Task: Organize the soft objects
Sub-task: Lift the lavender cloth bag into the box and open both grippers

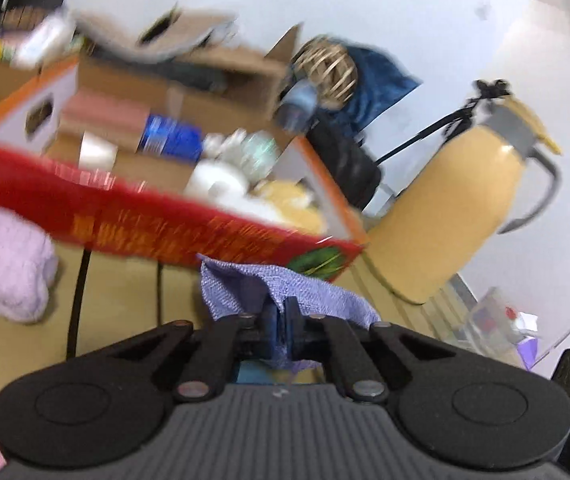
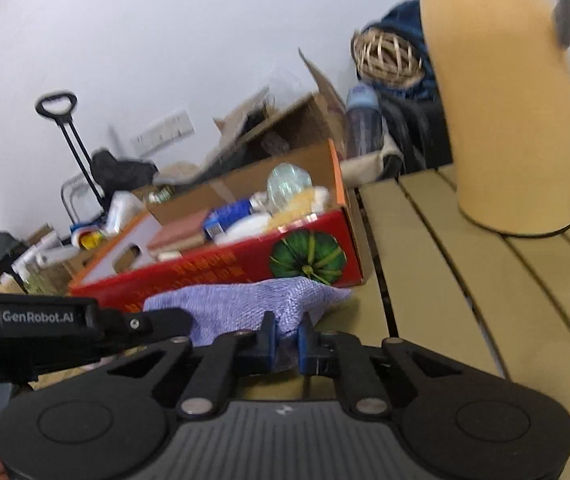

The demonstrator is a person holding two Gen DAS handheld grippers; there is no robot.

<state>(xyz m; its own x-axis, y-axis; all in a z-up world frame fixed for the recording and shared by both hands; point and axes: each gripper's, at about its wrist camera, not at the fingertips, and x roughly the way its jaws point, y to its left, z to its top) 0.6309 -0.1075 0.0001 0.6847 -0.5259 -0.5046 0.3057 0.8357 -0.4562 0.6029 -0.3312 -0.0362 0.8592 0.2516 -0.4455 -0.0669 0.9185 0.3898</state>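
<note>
A purple knitted cloth (image 1: 285, 292) is pinched in my left gripper (image 1: 281, 320), which is shut on it above the slatted table. My right gripper (image 2: 287, 338) is shut on the same purple cloth (image 2: 245, 304), which spreads out ahead of its blue-padded fingers. The left gripper's black body (image 2: 37, 332) shows at the left of the right wrist view, close beside the right one. A pink fluffy rolled towel (image 1: 5, 264) lies at the left edge of the left wrist view, apart from both grippers.
A red cardboard box (image 1: 145, 220) filled with several items stands just behind the cloth; it also shows in the right wrist view (image 2: 221, 268). A tall yellow thermos jug (image 1: 465, 204) stands to the right on the tan slatted table (image 2: 465, 280). Boxes and clutter lie beyond.
</note>
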